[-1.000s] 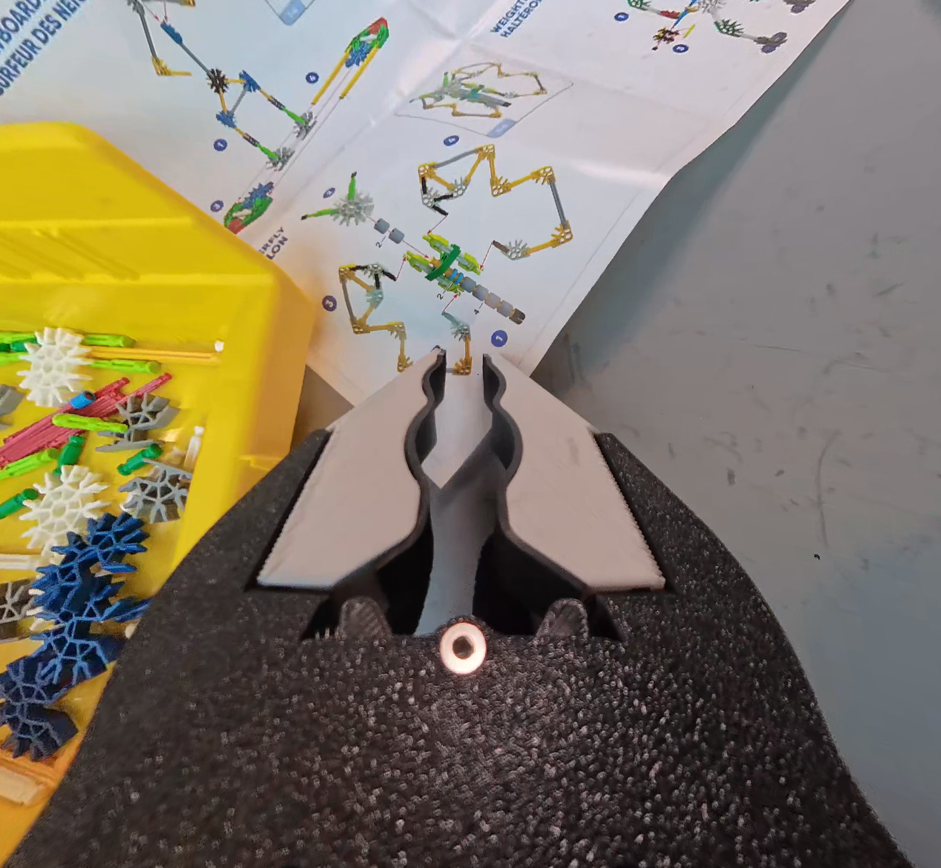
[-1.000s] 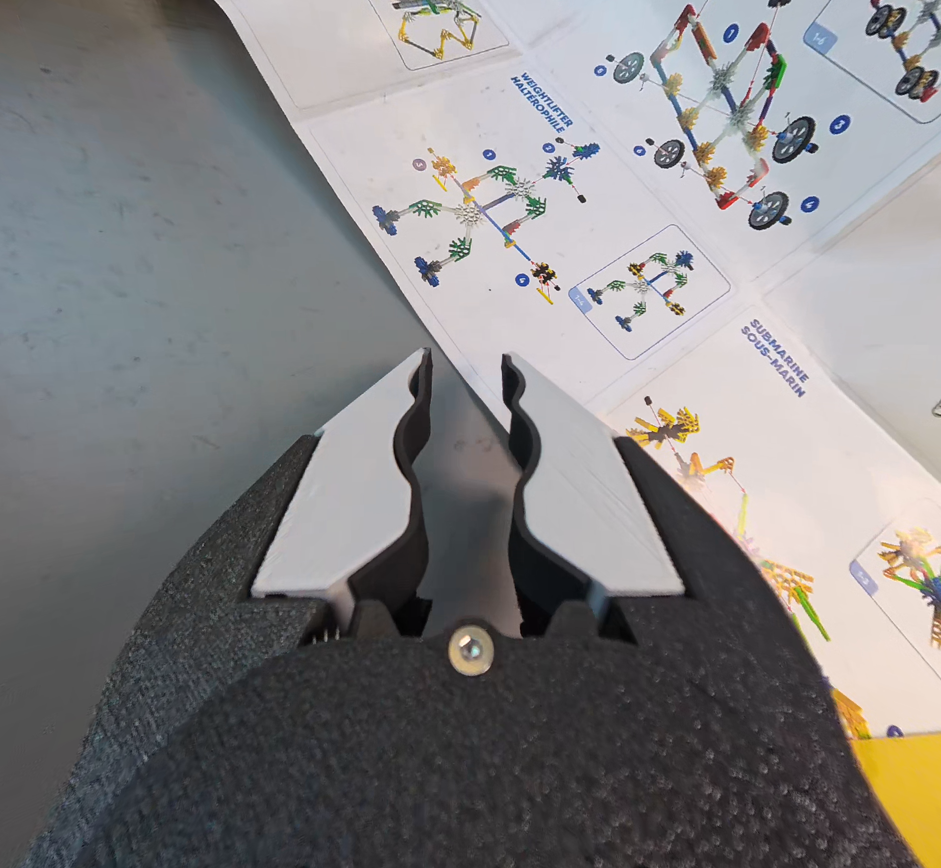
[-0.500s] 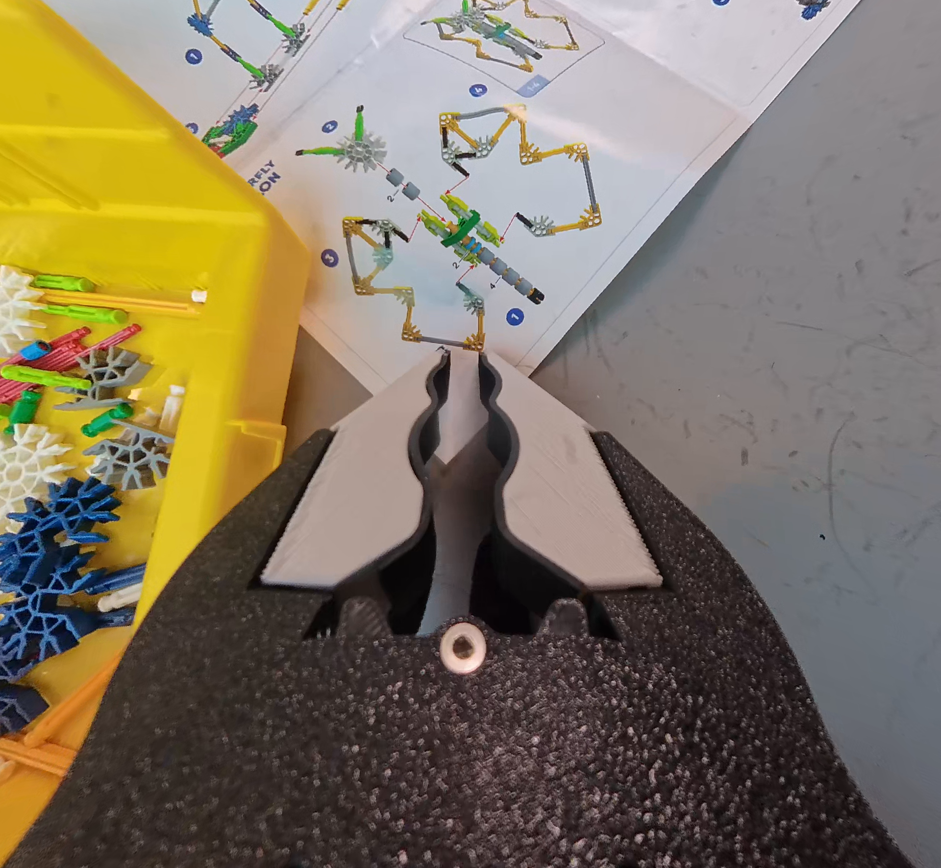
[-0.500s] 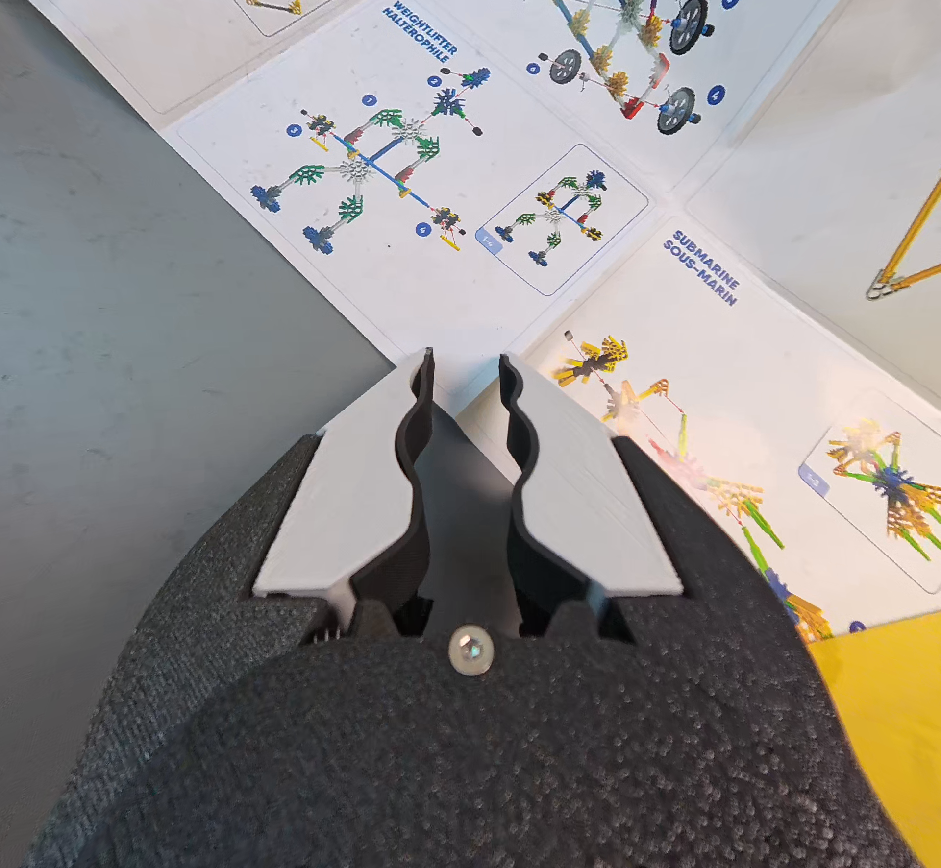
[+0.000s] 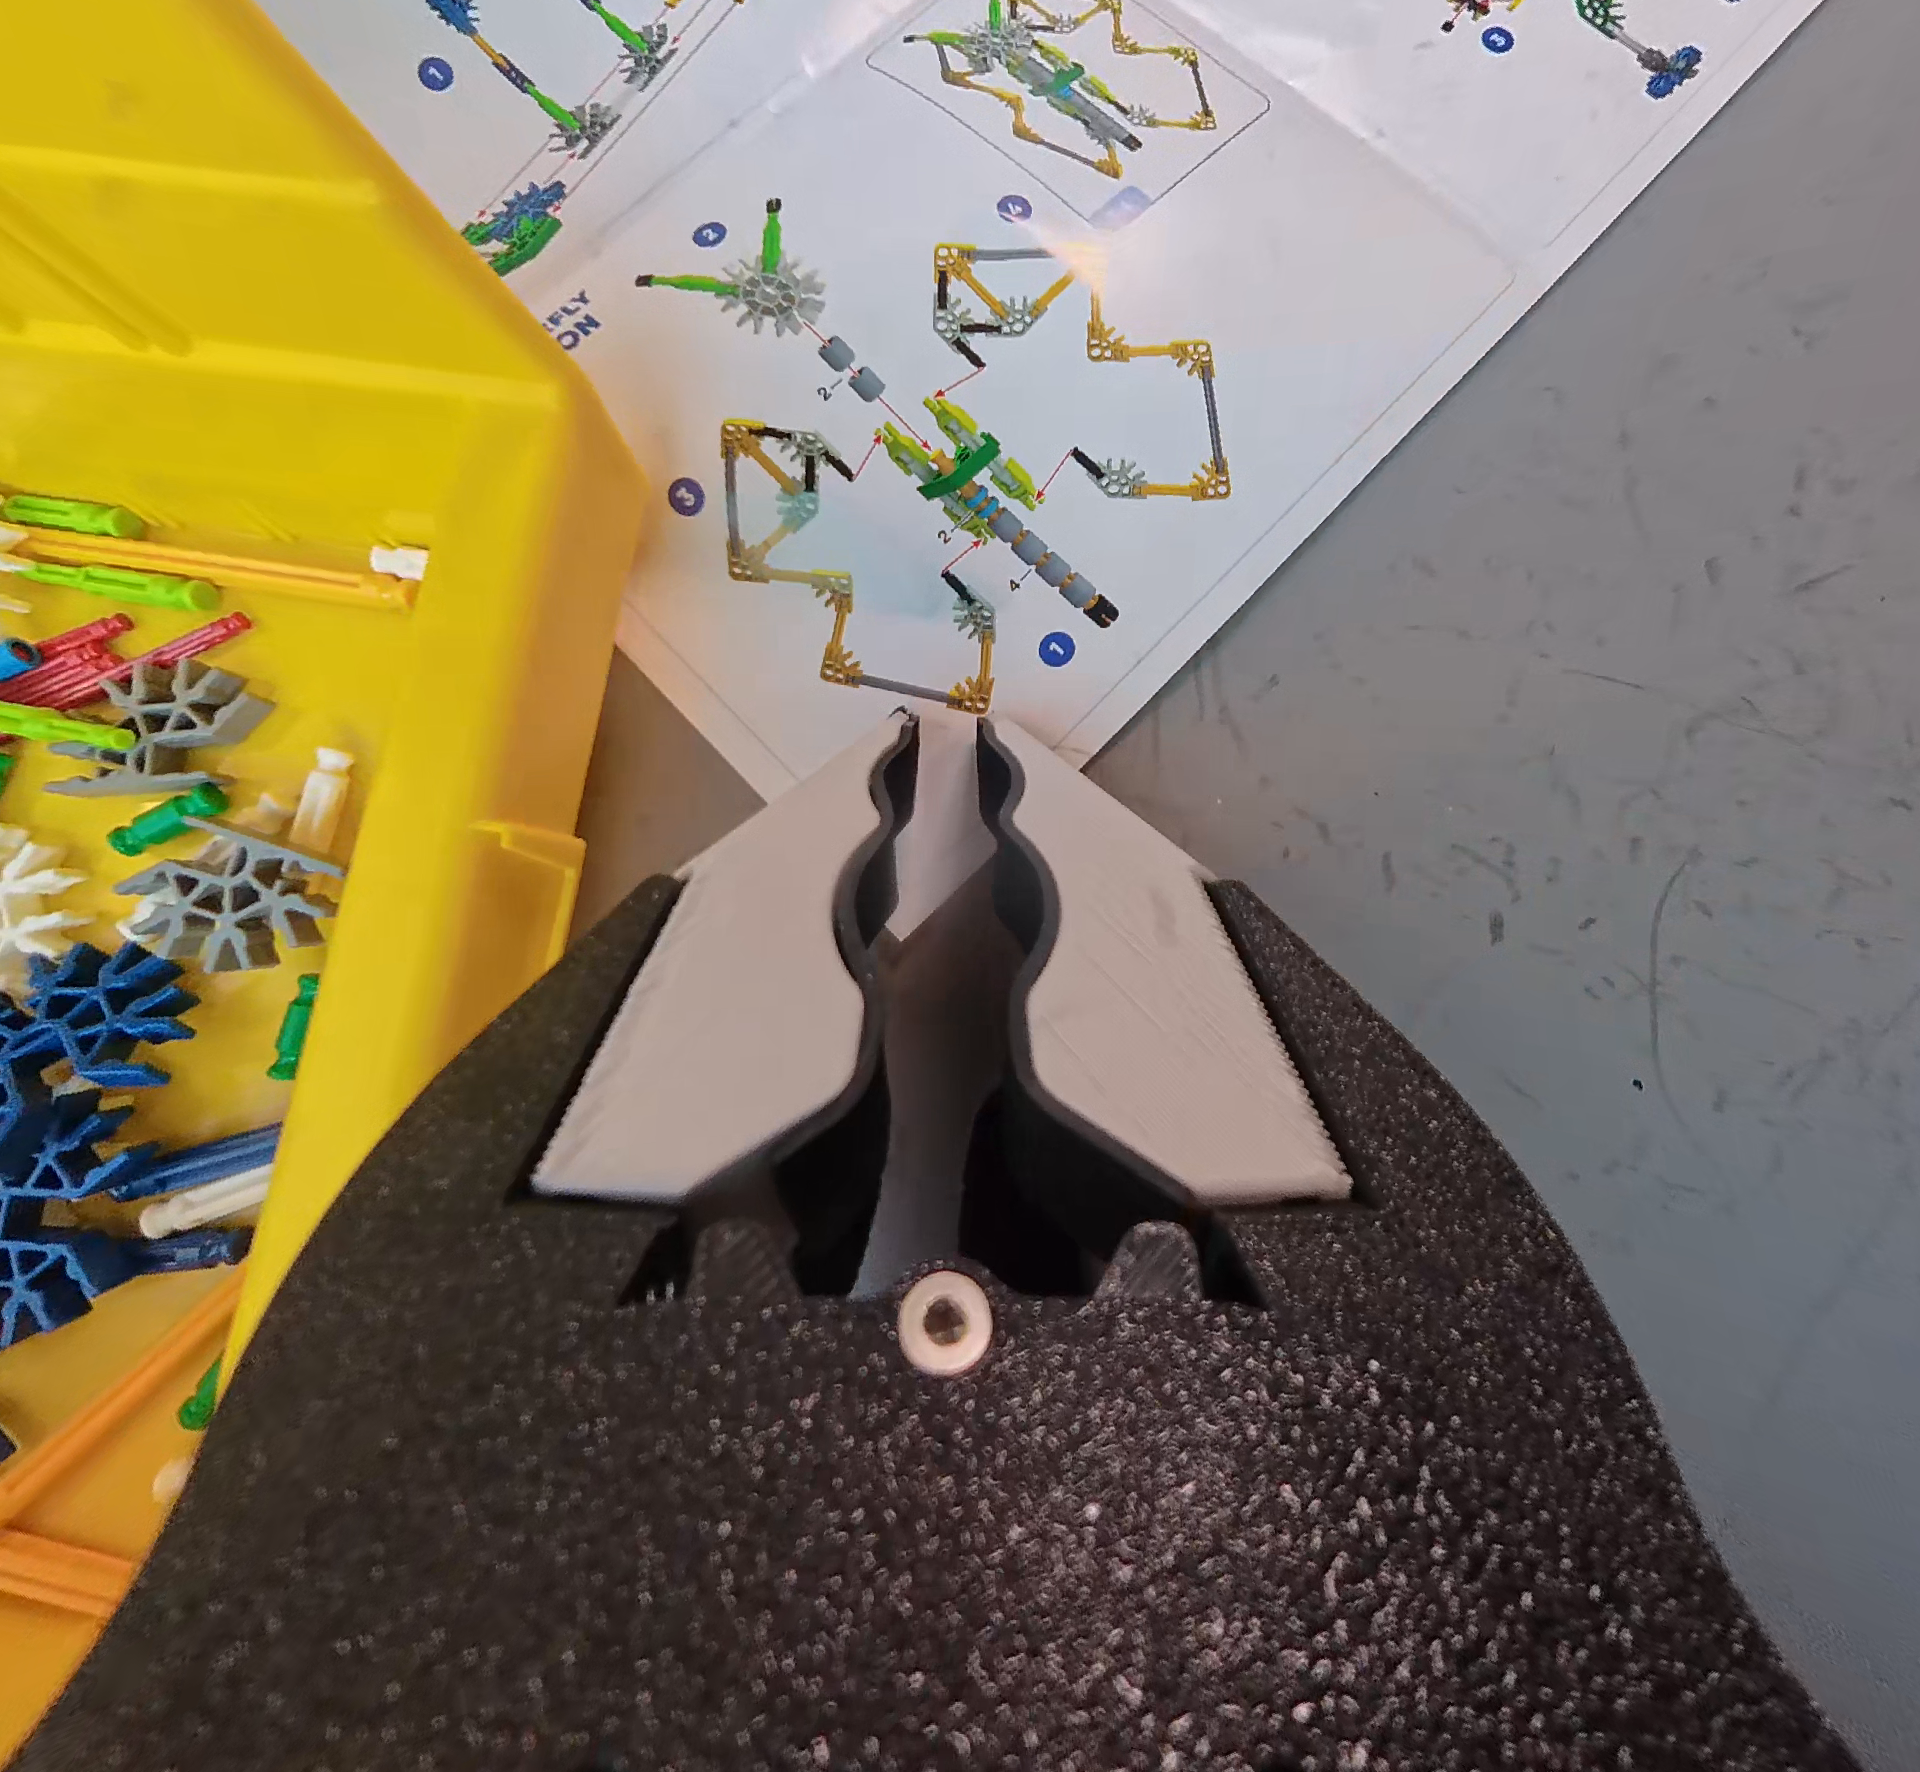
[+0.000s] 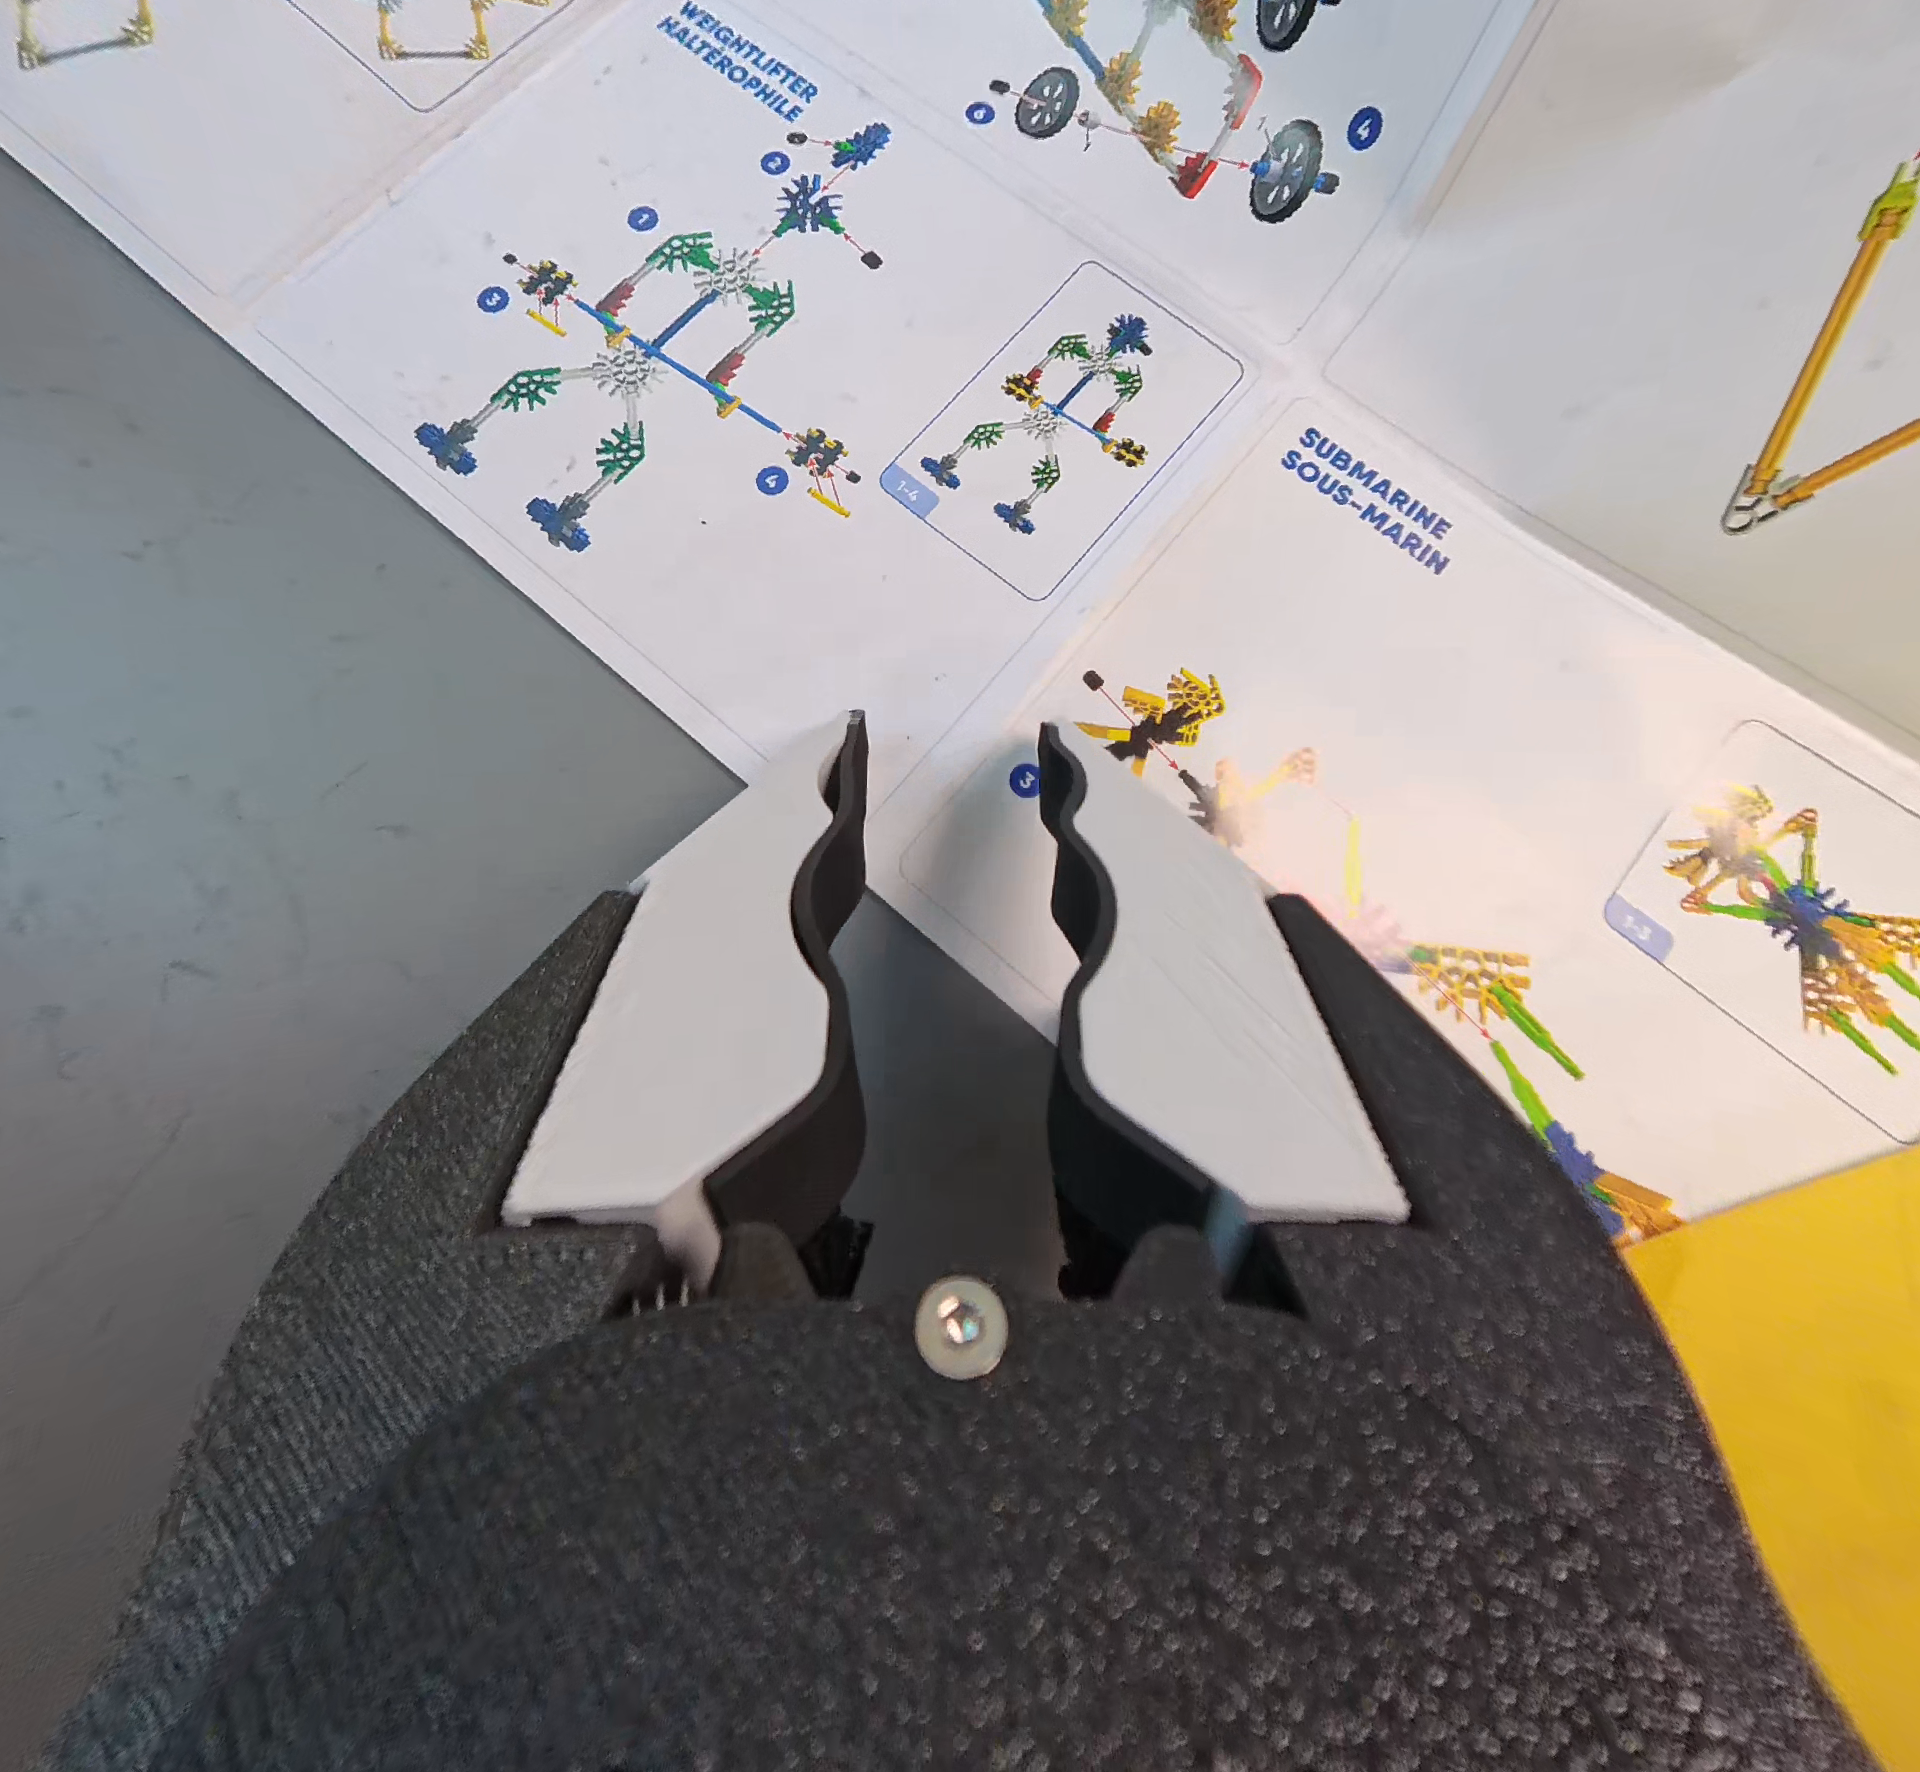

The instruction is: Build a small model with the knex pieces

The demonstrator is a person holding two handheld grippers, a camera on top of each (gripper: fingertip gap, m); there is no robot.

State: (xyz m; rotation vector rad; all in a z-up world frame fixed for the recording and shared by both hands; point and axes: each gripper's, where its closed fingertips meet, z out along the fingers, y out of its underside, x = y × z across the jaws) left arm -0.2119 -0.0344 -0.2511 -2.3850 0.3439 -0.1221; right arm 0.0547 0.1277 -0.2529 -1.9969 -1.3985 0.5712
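My left gripper [image 5: 945, 730] is empty, its jaws almost together with only a thin slit between them. It hovers over the near corner of a white instruction sheet [image 5: 1351, 268] printed with building-toy diagrams. A yellow plastic box [image 5: 312, 372] sits just to its left, holding blue snowflake connectors [image 5: 62, 1099], grey connectors [image 5: 229, 901] and coloured rods. My right gripper [image 6: 951, 735] is open by a small gap and empty, over the sheet's edge [image 6: 727, 600], where the sheet meets the grey table [image 6: 260, 787].
The scuffed grey table [image 5: 1558, 891] lies to the right of the left gripper. A corner of the yellow box [image 6: 1808, 1410] shows at the lower right of the right wrist view. Joined yellow rods [image 6: 1829, 351] lie on a white surface at the far right.
Both grippers moved forward over the sheet. The left jaws closed slightly and came nearer the yellow box. The right jaws opened a little, and it drifted right onto the paper.
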